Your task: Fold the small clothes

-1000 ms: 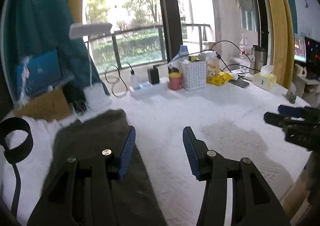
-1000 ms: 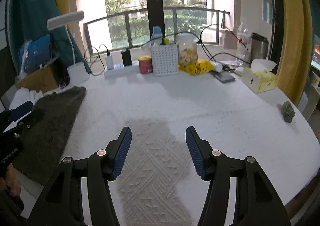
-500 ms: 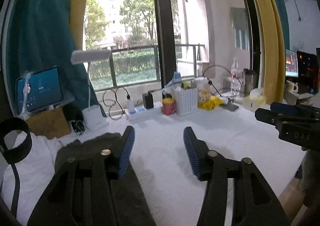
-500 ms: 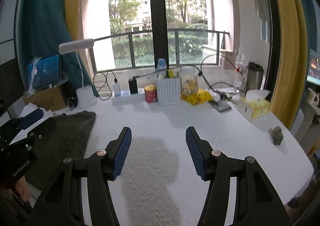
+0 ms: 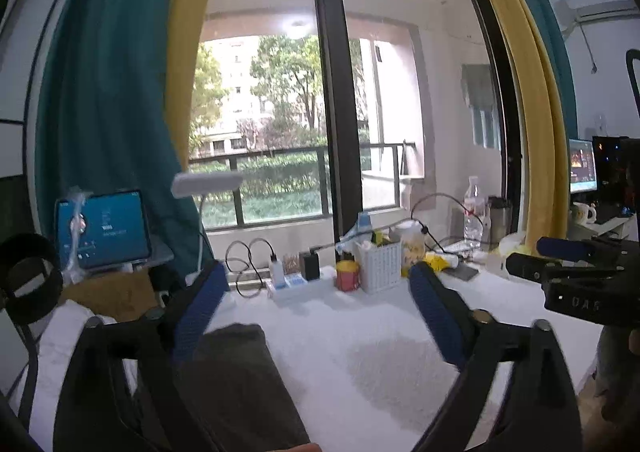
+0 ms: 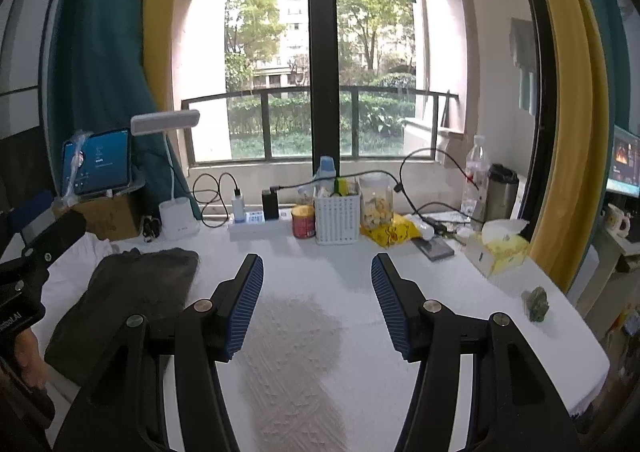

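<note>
A dark garment [image 6: 132, 292] is seen lying in a loose heap at the near left of the white table [image 6: 460, 292], with no neat fold visible, so the folding is judged barely begun. The left gripper [image 5: 316, 316] is held over the garment's right edge and the right gripper [image 6: 316, 300] over bare cloth further right. Both are spread wide and nothing is gripped.

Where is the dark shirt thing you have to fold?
The dark garment lies on the white table, left in the right wrist view, in front of the white lamp base and left of the open right claw.
</note>
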Available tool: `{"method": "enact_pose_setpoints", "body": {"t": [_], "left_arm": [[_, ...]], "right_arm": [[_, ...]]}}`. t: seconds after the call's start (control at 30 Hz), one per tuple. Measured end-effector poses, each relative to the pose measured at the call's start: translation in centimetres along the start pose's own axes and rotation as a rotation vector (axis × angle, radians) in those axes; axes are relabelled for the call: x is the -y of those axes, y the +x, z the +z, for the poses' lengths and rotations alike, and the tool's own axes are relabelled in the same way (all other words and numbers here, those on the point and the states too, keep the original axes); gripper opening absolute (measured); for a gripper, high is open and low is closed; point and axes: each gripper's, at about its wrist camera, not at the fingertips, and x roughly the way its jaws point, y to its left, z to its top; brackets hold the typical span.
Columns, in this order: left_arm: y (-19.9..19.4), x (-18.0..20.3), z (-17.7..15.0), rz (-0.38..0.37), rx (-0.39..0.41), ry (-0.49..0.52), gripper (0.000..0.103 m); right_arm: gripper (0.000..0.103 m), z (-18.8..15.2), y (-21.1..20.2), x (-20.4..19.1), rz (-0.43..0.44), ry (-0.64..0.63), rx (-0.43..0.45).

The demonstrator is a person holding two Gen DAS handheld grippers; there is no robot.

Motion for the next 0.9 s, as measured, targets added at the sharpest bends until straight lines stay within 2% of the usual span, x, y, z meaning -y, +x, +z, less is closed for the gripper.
{"method": "enact_pose_setpoints", "body": {"t": [0.13, 0.4, 0.6, 0.67, 0.9], "left_arm": [[-0.8, -0.4, 1.0, 0.024, 0.037, -0.002, 0.102], [-0.9, -1.5, 2.0, 0.038, -0.008, -0.041, 0.102], [-1.6, -2.8, 2.8, 0.062, -0.019, -0.094, 0.102], [-1.7, -3.0, 3.4, 0.049, -0.039, -0.089, 0.102], [-3.3, -3.4, 5.3, 0.015, 0.001, -0.055, 0.102]], "right_arm": [[0.06, 0.9, -0.9, -0.4, -0.004, -0.009, 0.029], [0.06, 2.7, -2.3, -1.3, 0.0, -0.013, 0.063], [0.06, 3.8, -3.6, -1.7, -0.033, -0.005, 0.101], [0.06, 4.3, -4.1, -1.9, -0.036, -0.008, 0.12], [0.06, 6.3, -6.2, -2.3, -0.047, -0.019, 0.18]]}}
